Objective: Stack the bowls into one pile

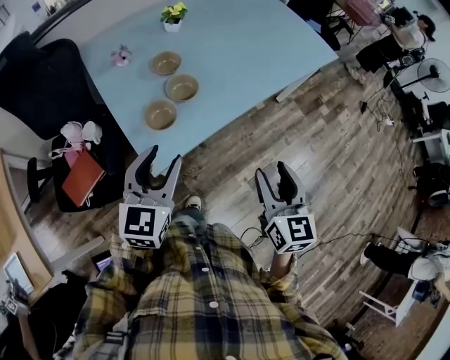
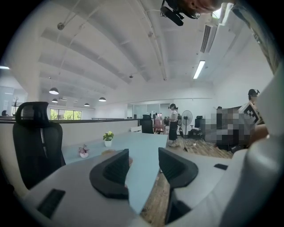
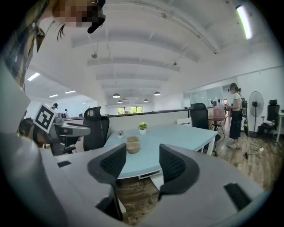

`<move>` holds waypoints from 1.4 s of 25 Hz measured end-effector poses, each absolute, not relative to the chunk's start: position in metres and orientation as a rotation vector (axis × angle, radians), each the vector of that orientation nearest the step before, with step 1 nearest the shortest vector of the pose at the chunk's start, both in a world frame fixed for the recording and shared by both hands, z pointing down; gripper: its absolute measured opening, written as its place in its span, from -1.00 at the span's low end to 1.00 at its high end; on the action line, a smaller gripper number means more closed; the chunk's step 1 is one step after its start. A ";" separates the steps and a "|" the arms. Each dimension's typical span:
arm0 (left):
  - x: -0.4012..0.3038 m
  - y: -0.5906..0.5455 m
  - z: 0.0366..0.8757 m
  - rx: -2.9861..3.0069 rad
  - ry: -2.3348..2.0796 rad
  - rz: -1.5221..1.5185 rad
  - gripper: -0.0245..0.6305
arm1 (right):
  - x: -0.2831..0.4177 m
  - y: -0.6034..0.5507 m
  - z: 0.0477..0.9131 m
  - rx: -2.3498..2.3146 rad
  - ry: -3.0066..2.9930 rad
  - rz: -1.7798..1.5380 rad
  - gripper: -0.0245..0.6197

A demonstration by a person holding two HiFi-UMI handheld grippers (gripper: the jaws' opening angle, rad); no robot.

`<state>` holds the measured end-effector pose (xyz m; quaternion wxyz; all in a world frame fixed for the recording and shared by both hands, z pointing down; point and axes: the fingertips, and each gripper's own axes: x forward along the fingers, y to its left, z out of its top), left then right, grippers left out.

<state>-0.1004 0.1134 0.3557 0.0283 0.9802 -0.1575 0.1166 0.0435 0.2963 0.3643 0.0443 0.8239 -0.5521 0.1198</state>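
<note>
Standing released and empty, jaws apart on both the left gripper (image 1: 163, 156) and the right gripper (image 1: 272, 171); held side by side above the wood-plank floor (image 1: 337, 162), short of the near corner of the pale blue table (image 1: 239, 49).

Well beyond the jaws on that table, unstacked and each apart from the next:
- near bowl (image 1: 160, 114)
- middle bowl (image 1: 182, 88)
- far bowl (image 1: 166, 63)

Left of the far bowl, a small pink ornament (image 1: 121, 56); at the far edge, a potted plant (image 1: 173, 17). Left of the table, a black office chair (image 1: 42, 77) and an orange folder (image 1: 82, 177) on a lower seat. Far right, a standing fan (image 1: 432, 74).

In the left gripper view, bowls almost wholly hidden behind one jaw. In the right gripper view, only two bowls clearly made out.
</note>
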 end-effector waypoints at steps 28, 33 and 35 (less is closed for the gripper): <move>-0.049 -0.048 0.350 2.721 -1.269 0.318 -0.10 | 0.176 0.016 0.354 1.907 -2.319 0.314 -0.15; -0.037 -0.060 0.347 2.634 -1.448 0.298 -0.10 | 0.187 -0.024 0.356 1.721 -2.444 0.290 -0.15; -0.031 -0.063 0.346 2.606 -1.502 0.294 -0.10 | 0.191 -0.035 0.355 1.661 -2.483 0.285 -0.15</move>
